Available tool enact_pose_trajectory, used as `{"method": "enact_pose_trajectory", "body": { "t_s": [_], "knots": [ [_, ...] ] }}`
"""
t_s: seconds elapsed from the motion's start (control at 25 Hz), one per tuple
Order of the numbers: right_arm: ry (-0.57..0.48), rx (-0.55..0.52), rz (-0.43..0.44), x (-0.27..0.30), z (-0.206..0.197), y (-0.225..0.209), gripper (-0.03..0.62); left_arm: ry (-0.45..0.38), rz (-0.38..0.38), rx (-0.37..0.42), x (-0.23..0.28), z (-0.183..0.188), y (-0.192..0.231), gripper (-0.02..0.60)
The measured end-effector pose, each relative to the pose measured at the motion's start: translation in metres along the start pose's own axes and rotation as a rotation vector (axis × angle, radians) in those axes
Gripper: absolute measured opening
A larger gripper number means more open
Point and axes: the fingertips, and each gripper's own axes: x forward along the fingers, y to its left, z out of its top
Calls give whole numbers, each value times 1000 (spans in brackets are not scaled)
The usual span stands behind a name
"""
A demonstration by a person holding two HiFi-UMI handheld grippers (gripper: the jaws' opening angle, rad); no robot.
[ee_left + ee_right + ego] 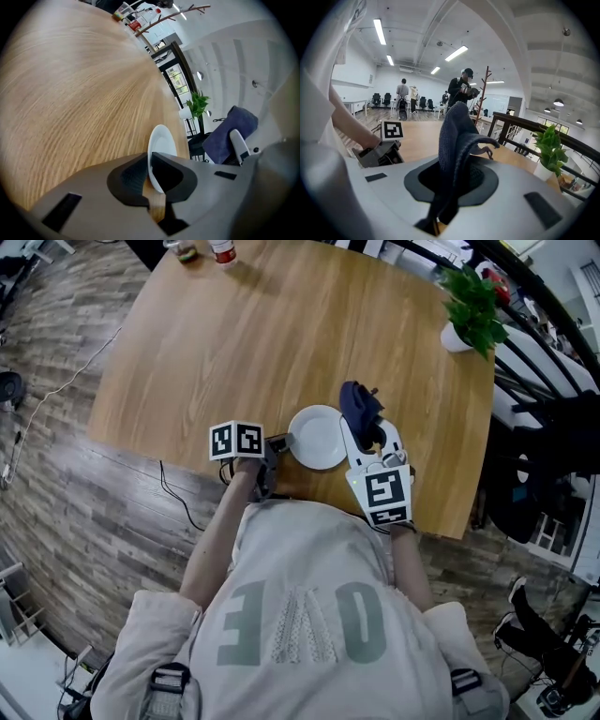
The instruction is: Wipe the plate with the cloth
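A small white plate (317,437) lies near the front edge of the round wooden table (234,343). My left gripper (279,443) is at the plate's left rim. In the left gripper view the plate (162,143) stands edge-on, and the left gripper (150,176) is shut on its near rim, a dark pad on either side. My right gripper (367,432) hovers just right of the plate, shut on a dark blue cloth (360,407). That cloth (457,136) sticks up out of the right gripper (454,176) in a bunched fold.
A potted green plant (472,306) stands at the table's far right. Two small jars (222,249) sit at the far edge. A railing (534,296) runs along the right. Cables (42,409) lie on the wooden floor at left. People stand far off in the right gripper view.
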Motion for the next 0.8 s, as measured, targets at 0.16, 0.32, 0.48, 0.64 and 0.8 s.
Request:
{"method": "enact_pose_trajectory", "body": {
  "t_s": [0.16, 0.32, 0.48, 0.64, 0.8],
  "knots": [
    [124, -96, 2, 16, -27, -11, 57, 11, 15, 5, 6, 2, -1, 32],
    [376, -444, 93, 35, -79, -11, 57, 13, 22, 17, 8, 4, -3, 32],
    [602, -681, 189, 44, -133, -5, 57, 1, 28, 23, 8, 5, -4, 32],
    [671, -679, 222, 48, -150, 4, 57, -18, 37, 34, 8, 5, -4, 32],
    [686, -717, 205, 48, -153, 9, 57, -36, 42, 21, 8, 6, -3, 31]
  ]
}}
